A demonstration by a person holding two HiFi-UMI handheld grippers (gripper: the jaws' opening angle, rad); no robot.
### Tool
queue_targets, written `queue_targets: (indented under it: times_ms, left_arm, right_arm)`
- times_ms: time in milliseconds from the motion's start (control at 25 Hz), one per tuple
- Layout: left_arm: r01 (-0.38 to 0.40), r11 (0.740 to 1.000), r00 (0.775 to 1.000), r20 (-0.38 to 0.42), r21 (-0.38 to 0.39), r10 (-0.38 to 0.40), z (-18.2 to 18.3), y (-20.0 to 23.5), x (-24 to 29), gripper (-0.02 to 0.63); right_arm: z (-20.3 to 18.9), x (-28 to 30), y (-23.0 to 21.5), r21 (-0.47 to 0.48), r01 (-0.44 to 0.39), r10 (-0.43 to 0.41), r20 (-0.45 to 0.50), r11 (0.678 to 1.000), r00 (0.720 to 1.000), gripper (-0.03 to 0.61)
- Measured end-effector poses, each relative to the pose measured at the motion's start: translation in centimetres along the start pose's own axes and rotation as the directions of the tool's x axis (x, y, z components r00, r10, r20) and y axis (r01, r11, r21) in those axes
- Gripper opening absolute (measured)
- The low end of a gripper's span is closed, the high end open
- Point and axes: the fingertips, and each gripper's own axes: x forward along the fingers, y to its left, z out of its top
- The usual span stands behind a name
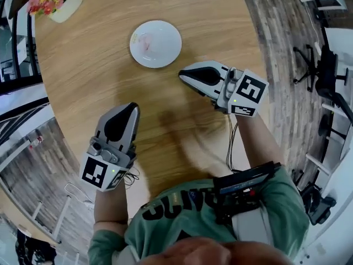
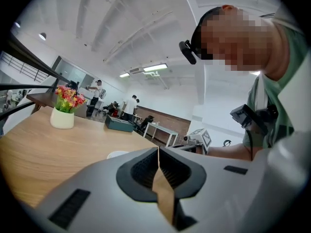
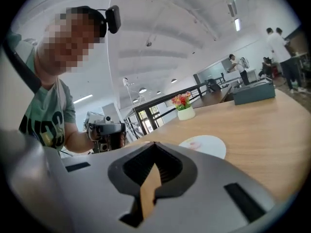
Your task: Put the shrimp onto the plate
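On the white plate (image 1: 165, 53) lies a pink shrimp (image 1: 146, 42); left tongs (image 1: 130, 111) and right tongs (image 1: 183, 74) are closed, empty.

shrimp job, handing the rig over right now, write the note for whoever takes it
Left gripper: shut, empty, over the near side of the table.
Right gripper: shut, empty, close beside the plate, apart from it.
Plate: on the table; a pale pink piece, seemingly the shrimp, lies on it.
Done: the shrimp looks placed.
Left: nothing obvious; just check the plate.
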Motion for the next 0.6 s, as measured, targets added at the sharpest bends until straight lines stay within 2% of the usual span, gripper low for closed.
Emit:
queue_targets:
  times_ms: [200, 400, 600]
  left_arm:
    - [0.011, 1.000, 1.000, 0.010, -0.025, -0.011, 2.3, -4.5, -2.6, 0.006]
    - [0.002, 1.000, 1.000, 0.017, 0.019, -0.002, 4.9, -7.8, -8.4, 0.006]
    - [-0.026, 1.000, 0.999, 0.030, 0.012, 0.026, 6.7, -10.1, -16.0, 0.006]
  right_arm:
    - [1.1, -2.5, 4.8, 0.069, -0.033, 0.030, 0.046, 0.997, 0.998, 0.006]
    - [4.8, -3.2, 10.0, 0.041, -0.023, 0.020, 0.080, 0.999, 0.997, 0.006]
    - [8.3, -2.8, 16.3, 0.018, -0.019, 0.017, 0.096, 1.000, 0.995, 0.006]
